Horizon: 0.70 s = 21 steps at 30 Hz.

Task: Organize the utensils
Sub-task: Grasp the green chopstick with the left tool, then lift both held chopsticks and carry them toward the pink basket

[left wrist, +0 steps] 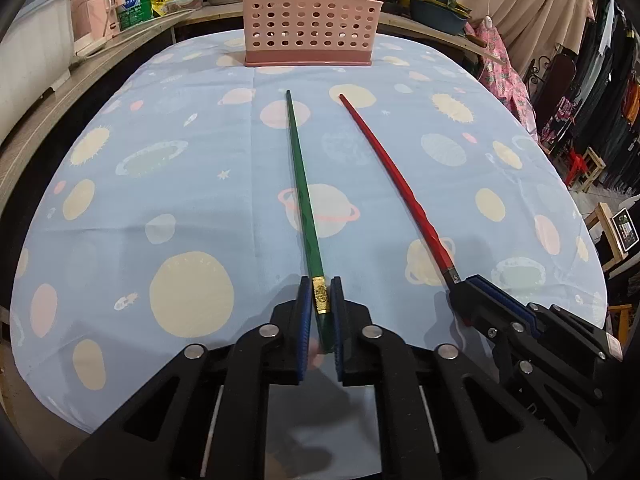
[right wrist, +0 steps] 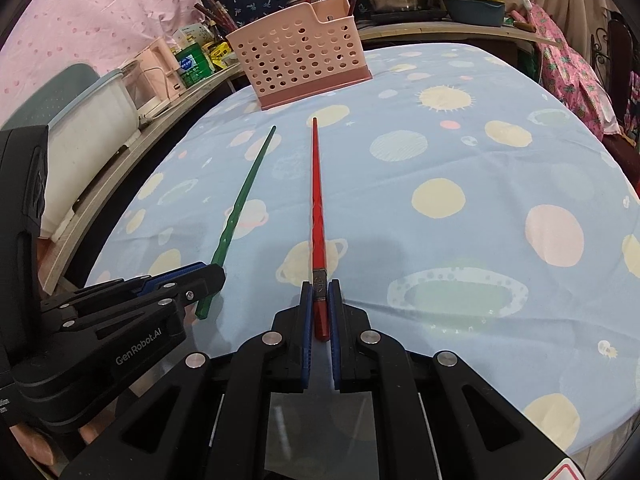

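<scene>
now left gripper (left wrist: pixel 321 300) clamps green chopstick (left wrist: pixel 302 184); right gripper (right wrist: pixel 320 300) clamps red chopstick (right wrist: pixel 318 208).

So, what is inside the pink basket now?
In the right wrist view, two sticks, one reddish, rise above the pink basket, apparently from inside. Its holes show nothing clear, and its floor is hidden by the walls.

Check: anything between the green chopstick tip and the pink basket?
Nothing. In the left wrist view, only bare tablecloth lies between the green chopstick tip and the basket. The right wrist view shows the same bare gap.
</scene>
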Each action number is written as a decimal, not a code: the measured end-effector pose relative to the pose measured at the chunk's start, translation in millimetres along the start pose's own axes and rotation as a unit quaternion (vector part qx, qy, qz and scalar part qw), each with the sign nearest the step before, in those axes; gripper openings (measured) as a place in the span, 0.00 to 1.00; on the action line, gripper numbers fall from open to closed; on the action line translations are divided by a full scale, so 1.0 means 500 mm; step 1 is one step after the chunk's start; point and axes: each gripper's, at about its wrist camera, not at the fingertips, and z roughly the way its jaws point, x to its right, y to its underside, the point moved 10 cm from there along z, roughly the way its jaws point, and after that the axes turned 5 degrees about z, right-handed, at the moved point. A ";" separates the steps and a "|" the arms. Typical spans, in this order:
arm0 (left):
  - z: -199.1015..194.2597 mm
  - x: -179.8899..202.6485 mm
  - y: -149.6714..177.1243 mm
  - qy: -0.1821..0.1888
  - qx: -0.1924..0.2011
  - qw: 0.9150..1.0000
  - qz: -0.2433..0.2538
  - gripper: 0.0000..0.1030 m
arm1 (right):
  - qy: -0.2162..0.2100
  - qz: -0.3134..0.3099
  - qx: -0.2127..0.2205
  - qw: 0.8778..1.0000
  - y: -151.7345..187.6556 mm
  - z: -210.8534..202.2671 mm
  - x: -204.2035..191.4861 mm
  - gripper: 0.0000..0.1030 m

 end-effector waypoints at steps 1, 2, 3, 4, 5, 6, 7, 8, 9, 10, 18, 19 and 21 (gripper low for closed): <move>0.000 0.000 0.000 0.003 -0.001 1.000 -0.001 0.08 | 0.000 0.000 0.000 1.000 0.000 0.000 -0.001 0.07; -0.001 -0.001 0.001 0.006 -0.003 1.000 -0.002 0.08 | 0.000 0.000 -0.001 1.000 0.000 0.000 -0.001 0.07; -0.001 0.000 0.001 0.009 -0.005 1.000 -0.004 0.08 | 0.000 0.000 0.000 1.000 0.000 0.000 0.000 0.07; -0.002 0.000 0.001 0.012 -0.006 1.000 -0.005 0.07 | 0.000 0.002 -0.001 1.000 0.000 0.000 0.000 0.07; -0.003 0.000 0.001 0.015 -0.007 1.000 -0.006 0.07 | -0.002 0.004 -0.002 1.000 -0.001 0.000 0.001 0.07; -0.006 0.000 0.001 0.017 -0.007 1.000 -0.007 0.07 | -0.004 0.006 -0.002 1.000 -0.001 -0.001 0.000 0.07; -0.009 0.001 0.000 0.016 -0.006 1.000 -0.007 0.06 | -0.007 0.008 -0.002 1.000 -0.003 -0.003 0.000 0.07; -0.014 0.001 -0.002 0.016 -0.003 1.000 -0.008 0.06 | -0.009 0.009 0.000 1.000 -0.005 -0.005 -0.001 0.07; -0.018 0.000 -0.005 0.017 -0.001 1.000 -0.009 0.06 | -0.010 0.009 0.001 1.000 -0.007 -0.008 -0.002 0.07; -0.023 -0.001 -0.007 0.017 0.002 1.000 -0.010 0.06 | -0.011 0.008 0.003 1.000 -0.010 -0.011 -0.004 0.07; -0.069 -0.016 -0.049 0.014 0.030 0.999 -0.015 0.06 | -0.024 0.003 0.028 0.999 -0.059 -0.046 -0.028 0.07; -0.073 -0.018 -0.055 0.013 0.034 0.999 -0.015 0.07 | -0.025 0.002 0.032 0.999 -0.066 -0.050 -0.031 0.07; -0.078 -0.025 -0.066 0.008 0.037 0.999 -0.017 0.07 | -0.027 -0.002 0.041 0.999 -0.085 -0.058 -0.037 0.07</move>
